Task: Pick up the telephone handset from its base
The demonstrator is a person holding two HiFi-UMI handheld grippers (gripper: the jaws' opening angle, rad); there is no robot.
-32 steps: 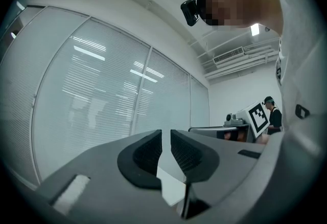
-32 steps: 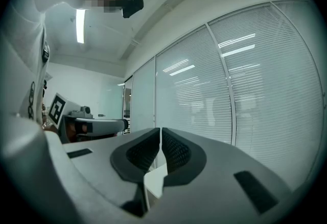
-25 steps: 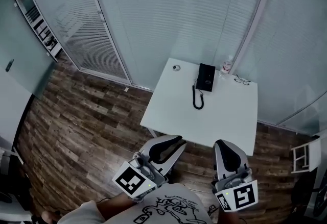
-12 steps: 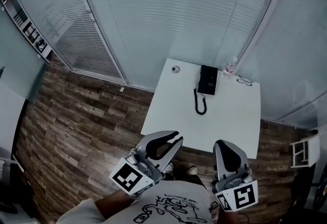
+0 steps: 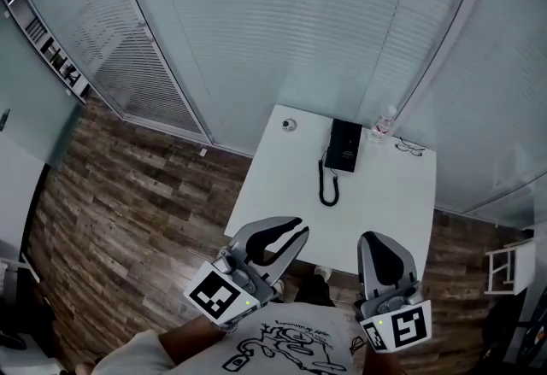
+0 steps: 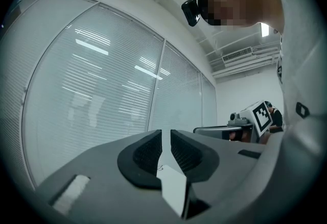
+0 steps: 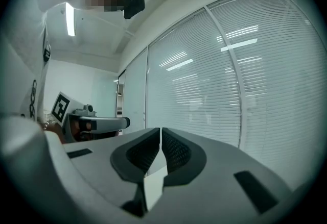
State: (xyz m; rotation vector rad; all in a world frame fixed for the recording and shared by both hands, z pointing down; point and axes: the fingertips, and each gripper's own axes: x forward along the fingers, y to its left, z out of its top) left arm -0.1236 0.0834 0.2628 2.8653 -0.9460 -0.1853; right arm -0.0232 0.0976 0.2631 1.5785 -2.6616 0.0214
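The left gripper has its jaws drawn almost together, with only a thin slit between the ribbed pads and nothing in it. The right gripper is the same, its slit even thinner and also empty. Both point level toward glass walls hung with blinds, and each gripper view catches the other gripper's marker cube off to one side. In the head view the two grippers sit side by side at the bottom of the frame, close to the person's printed shirt, with their tips over the near edge of a white table. The phone lies well apart from them, toward the table's far edge. Its handset seems to rest on the base (the two read as one dark block from here), and a coiled cord trails from it toward the person. Beside the phone on the right stand a small bottle and a pair of glasses. A small round thing sits at the far left corner. The floor around the table is dark wood plank.
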